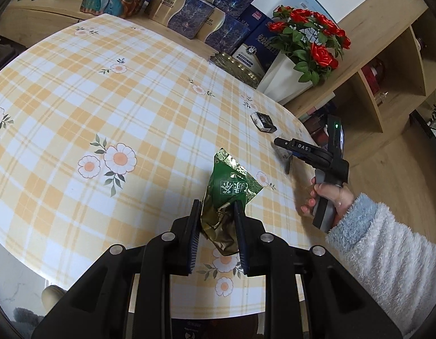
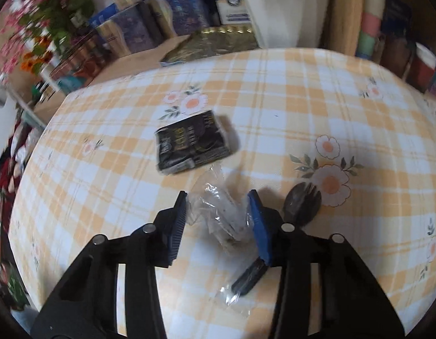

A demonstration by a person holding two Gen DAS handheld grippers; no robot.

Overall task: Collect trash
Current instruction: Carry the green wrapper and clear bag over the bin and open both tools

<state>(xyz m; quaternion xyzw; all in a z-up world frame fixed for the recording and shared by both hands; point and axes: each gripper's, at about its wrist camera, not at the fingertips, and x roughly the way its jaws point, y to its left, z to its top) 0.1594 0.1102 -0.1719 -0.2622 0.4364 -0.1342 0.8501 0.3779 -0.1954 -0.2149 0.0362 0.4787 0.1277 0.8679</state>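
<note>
My left gripper [image 1: 217, 206] is shut on a crumpled green and gold foil packet [image 1: 229, 192], held over the near edge of the checked table [image 1: 76, 99]. My right gripper [image 2: 218, 196] is open, its jaws either side of a clear plastic wrapper [image 2: 220, 214] lying on the table. A black plastic spork [image 2: 301, 203] lies under the right finger, its handle sticking out toward me. A small black packet [image 2: 191, 142] lies just beyond the wrapper; it also shows in the left wrist view [image 1: 263, 121]. The right gripper shows in the left wrist view [image 1: 282, 152], hand-held at the table's right edge.
Gift boxes [image 1: 189, 14], a gold tray [image 1: 234, 66] and a white pot of red roses [image 1: 305, 45] line the table's far side. A wooden shelf unit [image 1: 387, 70] stands to the right. The right wrist view is motion-blurred.
</note>
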